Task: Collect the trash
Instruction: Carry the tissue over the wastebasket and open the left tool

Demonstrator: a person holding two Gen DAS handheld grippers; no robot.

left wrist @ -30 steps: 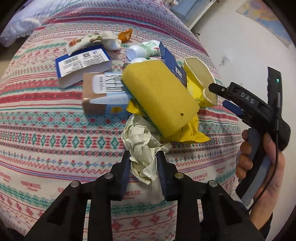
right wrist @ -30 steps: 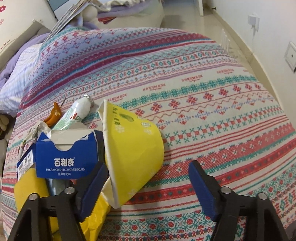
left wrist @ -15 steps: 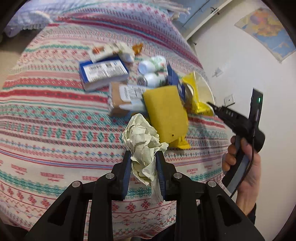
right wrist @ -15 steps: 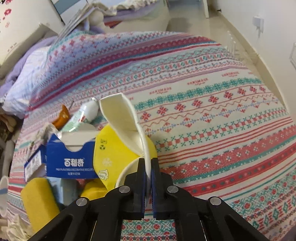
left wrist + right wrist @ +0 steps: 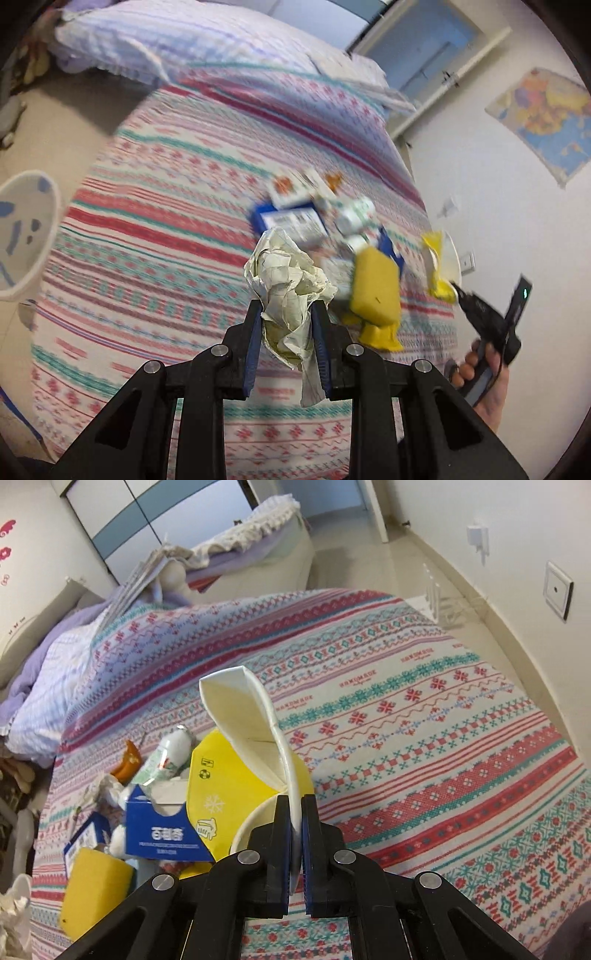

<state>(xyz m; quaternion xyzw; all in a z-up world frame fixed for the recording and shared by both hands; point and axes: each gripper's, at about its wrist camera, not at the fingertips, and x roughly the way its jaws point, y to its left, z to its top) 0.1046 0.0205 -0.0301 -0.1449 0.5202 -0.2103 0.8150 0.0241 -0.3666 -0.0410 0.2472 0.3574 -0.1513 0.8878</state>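
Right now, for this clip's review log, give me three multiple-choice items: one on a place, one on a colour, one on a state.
1. Where does the sponge lie?
A. on the bedspread by the boxes
B. in the bin
C. on the floor

2. What colour is the outside of the cup?
A. red
B. yellow
C. green

3. What is the left gripper doing?
A. open, empty
B. shut on a box
C. shut on the paper wad

Answers:
1 A, it rests on the patterned cover among the litter.
2 B, the cup wall is yellow and white inside, its rim pinched by the right gripper.
3 C, the wad sits squeezed between both fingers.
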